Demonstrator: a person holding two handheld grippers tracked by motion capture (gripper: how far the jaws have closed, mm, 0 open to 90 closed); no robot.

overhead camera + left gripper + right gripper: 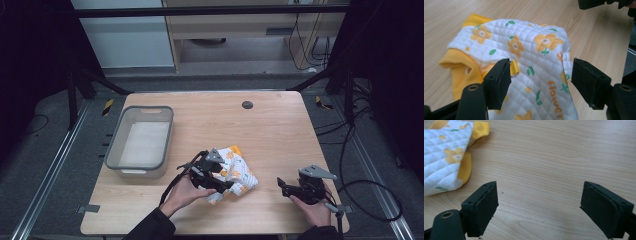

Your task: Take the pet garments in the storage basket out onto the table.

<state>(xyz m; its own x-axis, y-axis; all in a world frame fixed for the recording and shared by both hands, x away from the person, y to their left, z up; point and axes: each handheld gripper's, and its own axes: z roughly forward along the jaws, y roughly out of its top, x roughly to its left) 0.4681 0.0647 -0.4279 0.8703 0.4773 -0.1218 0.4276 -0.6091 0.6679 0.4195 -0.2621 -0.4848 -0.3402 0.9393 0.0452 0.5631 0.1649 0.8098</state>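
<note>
Quilted garment (529, 50), white with orange flowers and yellow trim, lying crumpled near the front middle of the bench (270, 130), a little to the left of centre. Left claw (540, 72) directly over it, jaws standing wide, cloth between them but not pinched by the pads. Right claw (539, 197) well apart to the right, low over bare wood, also wide and holding nothing.

Judged as the step in hand: taking a fresh hold on the cloth to spread or fold it. To do it well:
- Choose an edge or the yellow cuff (451, 62), not the thick middle of the heap.
- Lower the left claw until both pads pass one layer only, then close firmly. Quilted cloth is thick and springy, so a shallow bite probably slips.
- Keep away from the metal snap (514, 74) beside the left pad, which is hard and poor for grip.
- Bring the right claw across to a second corner before lifting, so that the garment opens instead of hanging in a bunch.

Around: grey tub (112, 150) at the left side of the bench, well apart; small dark round plug (247, 104) toward the far edge. Nothing lying between the claws and the cloth. Only the trailing cable (170, 187) of the left claw close by, possibly catching a fold.
</note>
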